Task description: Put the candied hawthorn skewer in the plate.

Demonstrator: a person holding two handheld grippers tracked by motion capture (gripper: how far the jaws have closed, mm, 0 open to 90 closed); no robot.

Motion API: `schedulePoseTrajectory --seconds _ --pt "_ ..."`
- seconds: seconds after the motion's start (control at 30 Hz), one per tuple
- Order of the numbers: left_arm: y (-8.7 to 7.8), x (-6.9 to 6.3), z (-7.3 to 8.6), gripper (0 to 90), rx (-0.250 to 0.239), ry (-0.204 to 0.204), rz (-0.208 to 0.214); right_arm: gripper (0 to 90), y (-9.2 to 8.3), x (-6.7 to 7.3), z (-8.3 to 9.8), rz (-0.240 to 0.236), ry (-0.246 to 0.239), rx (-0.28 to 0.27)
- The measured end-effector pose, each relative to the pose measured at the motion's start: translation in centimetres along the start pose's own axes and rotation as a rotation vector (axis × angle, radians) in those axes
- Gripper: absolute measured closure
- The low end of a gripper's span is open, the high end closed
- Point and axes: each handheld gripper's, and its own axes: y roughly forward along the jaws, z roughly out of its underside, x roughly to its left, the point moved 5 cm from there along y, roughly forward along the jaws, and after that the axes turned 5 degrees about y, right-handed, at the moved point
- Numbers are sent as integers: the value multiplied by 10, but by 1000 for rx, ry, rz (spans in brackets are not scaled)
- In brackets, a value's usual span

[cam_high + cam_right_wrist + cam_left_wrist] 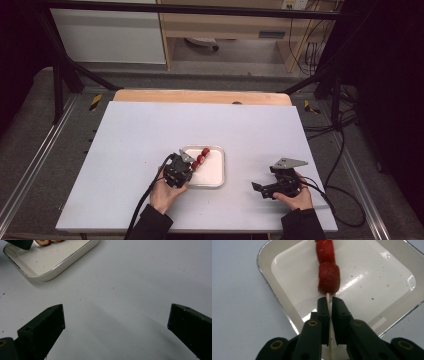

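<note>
Left tongs (329,302) pinch the skewer (328,300) over the tray (269,270); it seems not yet released; right tongs (116,317) gape wide beside the tray

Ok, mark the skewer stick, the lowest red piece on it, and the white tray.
skewer stick (328,300), left gripper view, bare wood just above the left hand-held gripper's jaws.
lowest red piece (329,277), left gripper view, middle of its side.
white tray (287,315), left gripper view, its near-left rim.
</note>
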Motion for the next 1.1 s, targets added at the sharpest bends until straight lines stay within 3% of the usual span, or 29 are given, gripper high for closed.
schedulePoseTrajectory --seconds 0.2,0.37,0.5,0.63,0.73,0.87,1.1 --pt "-17 7 -8 644 -54 25 5 17 -2 0 -1 -1 8 -6" --pt "-31 11 -16 458 -123 53 76 14 -3 0 -1 -3 9 -11" --pt "-37 13 -14 338 -132 84 116 12 -3 0 -1 -6 3 -6" --pt "-43 19 -5 244 -126 101 128 11 -3 0 -1 -6 2 -6" --pt "-50 24 2 187 -134 103 111 10 -4 0 -1 -8 4 -8" --pt "-57 34 15 129 -160 80 87 9 -4 0 -1 -11 8 -8" --pt "-66 55 48 107 -193 32 65 7 -5 1 -1 -13 15 -9"
